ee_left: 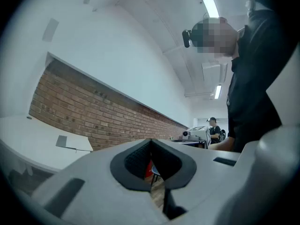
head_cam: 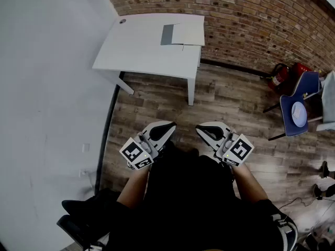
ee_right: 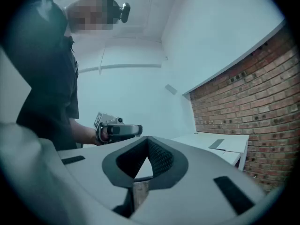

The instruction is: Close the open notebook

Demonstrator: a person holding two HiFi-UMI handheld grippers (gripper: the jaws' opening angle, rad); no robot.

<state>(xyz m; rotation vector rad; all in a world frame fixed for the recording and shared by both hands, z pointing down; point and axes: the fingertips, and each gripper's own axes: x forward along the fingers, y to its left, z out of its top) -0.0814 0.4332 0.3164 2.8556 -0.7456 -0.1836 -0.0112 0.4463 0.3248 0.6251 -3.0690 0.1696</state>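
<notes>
Since the open notebook (head_cam: pixel 183 34) lies flat at the right edge of the white table (head_cam: pixel 137 54), toward the brick-wall (head_cam: pixel 235 9) end, it's well apart from both grippers and needs a walk-up first. It looks thin and light: paper leaves prob. floppy, the cover a bit stiffer, nothing fragile. It could skid on the smooth tabletop if pushed sideways. A grey leaf shows on its left, w/ white pages on the right. Best hold, I'd judge, is a free outer edge away from the spine: nip it, lift, swing it over the fold, and maybe pin the other half w/ the second gripper. The white side runs right up to the table edge, so a slip there could nudge the notebook off.

The rest of the tabletop is nearly bare, so there's plenty of room left of the book. The wood floor (head_cam: pixel 230 103) ahead is open. A blue chair (head_cam: pixel 298 109) stands well off to the right. Left gripper (head_cam: pixel 163 130) and right gripper (head_cam: pixel 208 132) are held close to the body, each w/ jaws together and nothing between them.
</notes>
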